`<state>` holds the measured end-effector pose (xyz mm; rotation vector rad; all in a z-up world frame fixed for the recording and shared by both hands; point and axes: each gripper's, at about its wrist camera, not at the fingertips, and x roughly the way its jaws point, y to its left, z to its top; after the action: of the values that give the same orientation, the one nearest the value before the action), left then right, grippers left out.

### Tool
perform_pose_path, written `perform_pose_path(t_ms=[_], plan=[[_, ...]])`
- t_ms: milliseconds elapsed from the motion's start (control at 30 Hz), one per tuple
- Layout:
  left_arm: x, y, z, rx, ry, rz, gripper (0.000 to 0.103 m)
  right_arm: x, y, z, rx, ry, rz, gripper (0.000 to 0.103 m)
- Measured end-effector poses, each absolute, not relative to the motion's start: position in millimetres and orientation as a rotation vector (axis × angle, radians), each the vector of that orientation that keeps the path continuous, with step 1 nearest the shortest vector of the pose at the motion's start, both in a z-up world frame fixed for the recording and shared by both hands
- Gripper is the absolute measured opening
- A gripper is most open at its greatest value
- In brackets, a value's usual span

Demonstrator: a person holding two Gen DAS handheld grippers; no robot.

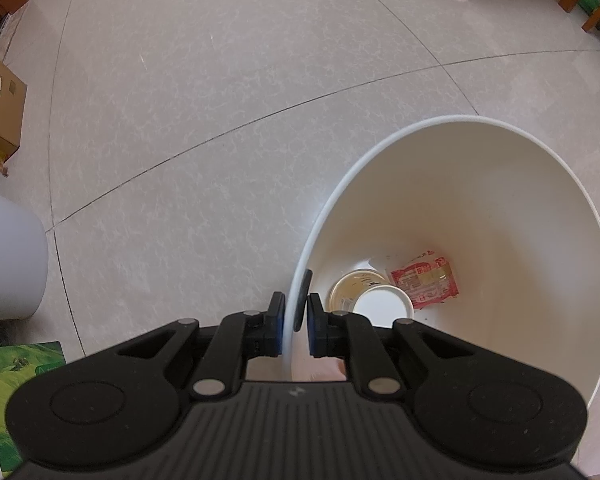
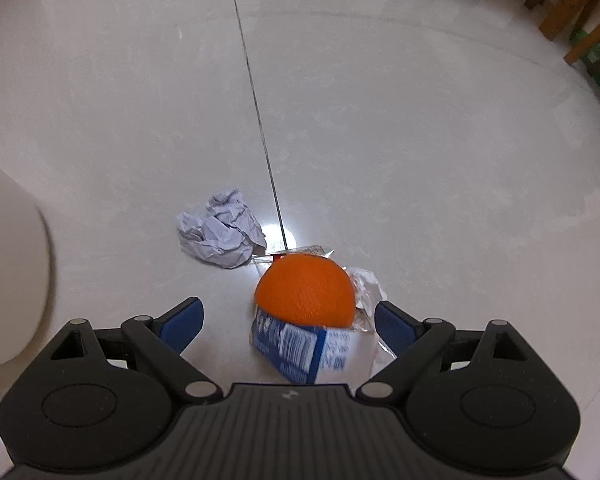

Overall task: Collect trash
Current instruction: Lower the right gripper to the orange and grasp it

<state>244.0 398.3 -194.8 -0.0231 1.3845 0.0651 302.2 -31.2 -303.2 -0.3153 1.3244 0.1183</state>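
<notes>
— Print on blue-and-white carton (image 2: 300,346): blurred, unreadable; near end hidden behind gripper body.
— Clear wrapper (image 2: 366,288): mostly hidden behind orange (image 2: 306,290). Bin (image 1: 480,184): cut off at right edge.

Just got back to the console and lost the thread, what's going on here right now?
A person is collecting floor trash with two handheld tools. The left tool is shut on the rim of the white bin, which already holds a paper cup and a red wrapper. The right tool is open, holding nothing, poised over a pile on the tiled floor: an orange resting on a blue and white carton, with crumpled paper beyond.
</notes>
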Motion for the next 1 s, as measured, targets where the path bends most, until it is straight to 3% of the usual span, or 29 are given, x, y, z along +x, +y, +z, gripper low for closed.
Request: perform_pose_path(t_ms=[267, 533, 800, 1000], plan=[[244, 400, -195, -0.020, 1.384, 0.063, 0.009, 337, -36, -338, -0.243, 1.427, 0.048, 0.094], [243, 399, -195, -0.017, 1.382, 0.063, 0.009, 343, -41, -349, -0.240, 1.461, 0.019, 0.078], [243, 399, -195, -0.022, 1.383, 0.063, 0.009, 340, -45, -337, -0.246, 1.449, 0.029, 0.076], [244, 398, -194, -0.015, 1.384, 0.063, 0.010, 325, -43, -295, -0.257, 1.422, 0.087, 0.075]])
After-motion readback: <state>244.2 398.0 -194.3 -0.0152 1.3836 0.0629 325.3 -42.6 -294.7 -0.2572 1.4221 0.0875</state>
